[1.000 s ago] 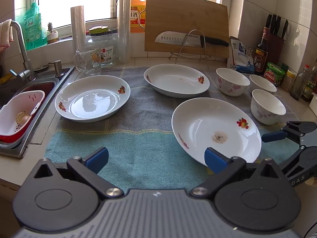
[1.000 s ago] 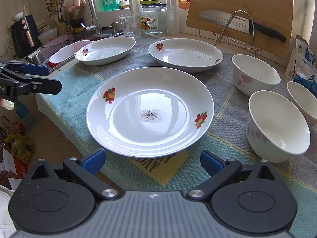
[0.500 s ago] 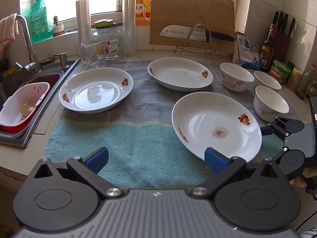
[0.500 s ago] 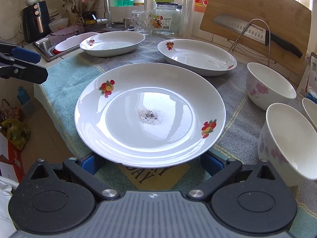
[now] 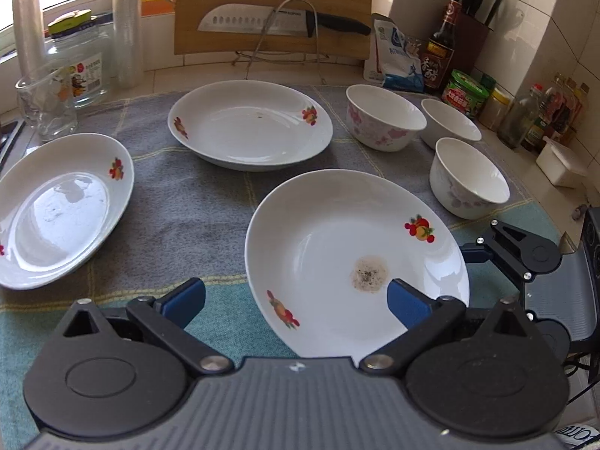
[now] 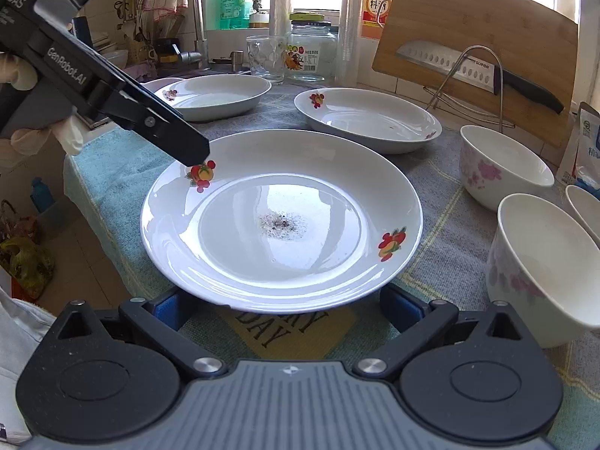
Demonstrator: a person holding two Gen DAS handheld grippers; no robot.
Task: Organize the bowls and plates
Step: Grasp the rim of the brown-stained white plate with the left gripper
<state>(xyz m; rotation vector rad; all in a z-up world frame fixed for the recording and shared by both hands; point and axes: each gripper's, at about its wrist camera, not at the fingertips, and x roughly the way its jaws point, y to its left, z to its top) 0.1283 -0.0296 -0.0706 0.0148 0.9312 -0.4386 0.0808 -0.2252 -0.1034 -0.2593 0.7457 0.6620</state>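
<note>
The near plate [image 6: 281, 217], the one with a dark speck of residue in its middle, lies flat on the towel [image 5: 180, 217] at the front of the table, straight ahead of the right gripper [image 6: 285, 300]. Its round rim reaches between that gripper's open blue fingers [image 6: 403, 305], whose tips sit low at either side of the near edge, one partly hidden beneath it. No grip shows yet. The left gripper [image 5: 296, 300] comes at the same plate from the plate's far-left side; its fingers are spread wide too, one over the bare towel and the other over the inside of the rim, so it holds nothing. In the right wrist view one of its fingers hangs above the fruit print at the rim, and whether it touches cannot be told. The right gripper looks better placed to take the plate, since the rim already lies in its gap. Behind the plate stand two more plates, the back plate [image 5: 249, 123] and the left plate [image 5: 56, 206], both apart from it, either a likely place to stack. Three bowls [image 5: 468, 176] stand to the right, the nearest just beside the plate's rim, so a lift should steer clear of it. A cutting board [image 5: 273, 7] and knife [image 5: 281, 26] stand well behind.
</note>
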